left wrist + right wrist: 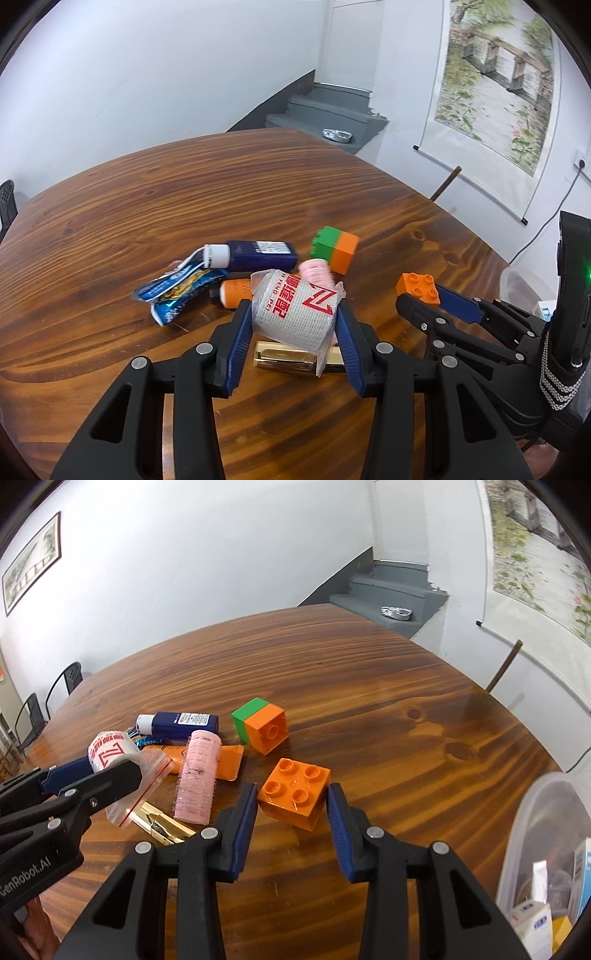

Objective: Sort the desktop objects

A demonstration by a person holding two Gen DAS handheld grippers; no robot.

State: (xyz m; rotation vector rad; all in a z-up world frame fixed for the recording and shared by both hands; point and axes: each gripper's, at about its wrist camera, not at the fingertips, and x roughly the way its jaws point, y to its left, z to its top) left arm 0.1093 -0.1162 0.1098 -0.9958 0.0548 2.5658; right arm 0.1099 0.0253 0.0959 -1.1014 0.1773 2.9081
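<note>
Bricks number two: one orange brick (pixel 293 797) clamped in the right gripper (pixel 291 805), one green-orange brick (pixel 260 725) beyond it, while the left gripper (pixel 293 317) grips one bagged tape roll (pixel 295 314).

Grey steps (pixel 325 110) with foil dish (pixel 337 135), hanging scroll painting (pixel 495 81), black chairs (pixel 55 694) beyond table.
</note>
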